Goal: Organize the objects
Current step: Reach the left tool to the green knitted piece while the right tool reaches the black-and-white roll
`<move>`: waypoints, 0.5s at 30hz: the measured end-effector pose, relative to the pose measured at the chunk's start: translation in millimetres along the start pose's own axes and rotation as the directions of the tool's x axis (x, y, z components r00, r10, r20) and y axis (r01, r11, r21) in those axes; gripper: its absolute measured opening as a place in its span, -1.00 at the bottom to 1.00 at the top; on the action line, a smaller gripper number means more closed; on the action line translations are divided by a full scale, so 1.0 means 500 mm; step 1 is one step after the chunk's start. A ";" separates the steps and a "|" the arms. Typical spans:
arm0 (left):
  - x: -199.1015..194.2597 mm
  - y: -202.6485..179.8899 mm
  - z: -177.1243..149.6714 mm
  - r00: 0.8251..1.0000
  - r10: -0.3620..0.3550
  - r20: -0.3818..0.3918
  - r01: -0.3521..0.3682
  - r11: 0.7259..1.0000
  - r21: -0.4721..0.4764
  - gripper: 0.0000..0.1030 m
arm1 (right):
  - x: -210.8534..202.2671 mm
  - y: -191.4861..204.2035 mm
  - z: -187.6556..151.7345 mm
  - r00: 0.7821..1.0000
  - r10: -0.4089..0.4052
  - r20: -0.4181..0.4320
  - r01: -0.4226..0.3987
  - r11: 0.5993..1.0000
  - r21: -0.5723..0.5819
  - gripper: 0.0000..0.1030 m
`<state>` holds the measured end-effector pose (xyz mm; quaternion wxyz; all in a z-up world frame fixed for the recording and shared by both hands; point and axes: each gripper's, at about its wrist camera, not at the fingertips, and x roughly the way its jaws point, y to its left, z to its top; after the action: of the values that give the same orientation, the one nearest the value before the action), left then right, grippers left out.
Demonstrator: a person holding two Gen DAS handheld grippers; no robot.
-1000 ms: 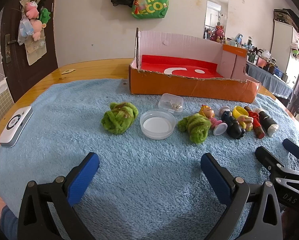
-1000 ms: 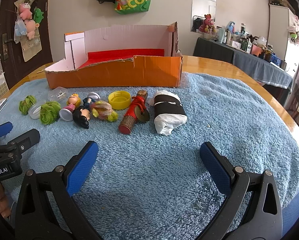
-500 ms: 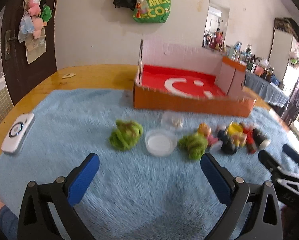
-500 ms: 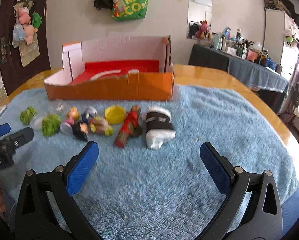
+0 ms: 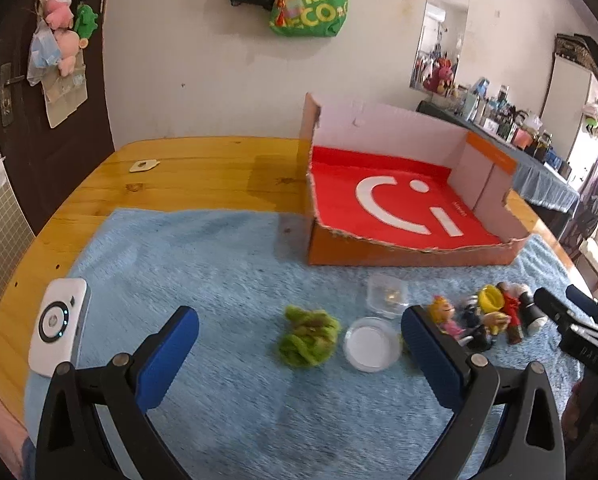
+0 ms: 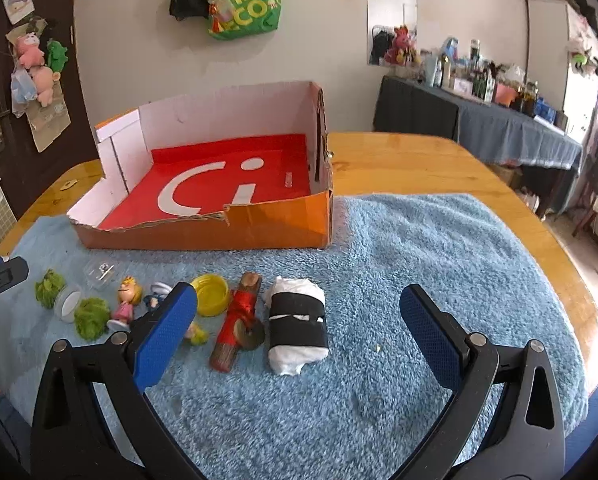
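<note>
A row of small objects lies on the blue towel [image 6: 419, 280] in front of an orange cardboard box [image 6: 219, 232] with a red floor. From the left: a green fuzzy ball [image 5: 307, 338], a white lid [image 5: 372, 344], a clear case [image 5: 387, 295], a blonde figurine [image 6: 128, 300], a yellow cap [image 6: 211, 294], a red-wrapped stick [image 6: 237, 332] and a white roll with a black band [image 6: 297, 330]. My left gripper [image 5: 299, 360] is open and empty, above the green ball. My right gripper [image 6: 299, 334] is open and empty, above the roll.
A white device [image 5: 57, 332] lies at the towel's left edge on the wooden table [image 5: 179, 176]. A small tag [image 5: 143, 165] lies at the table's back left. A dark door [image 5: 31, 120] stands at the left, a cluttered side table [image 6: 499, 128] at the right.
Both grippers have risen and now look down more steeply. The box floor shows more and the objects sit lower in both views. Nothing was taken hold of.
</note>
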<state>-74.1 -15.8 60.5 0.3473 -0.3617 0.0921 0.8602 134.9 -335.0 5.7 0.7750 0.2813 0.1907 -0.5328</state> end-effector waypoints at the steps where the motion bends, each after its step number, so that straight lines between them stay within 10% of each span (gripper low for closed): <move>1: 0.006 0.004 0.002 1.000 0.003 -0.012 -0.003 1.000 0.007 1.00 | 0.010 -0.007 0.004 1.000 0.009 -0.026 -0.009 1.000 0.012 1.00; 15: 0.079 0.029 0.001 0.984 -0.022 -0.175 0.059 0.977 0.206 1.00 | 0.053 -0.046 0.002 0.987 -0.007 -0.164 0.016 0.998 0.059 1.00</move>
<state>-103.8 -5.5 32.1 0.3920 -0.3974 0.2047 0.8040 122.8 -360.9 -14.9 0.7449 0.3459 0.2392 -0.5179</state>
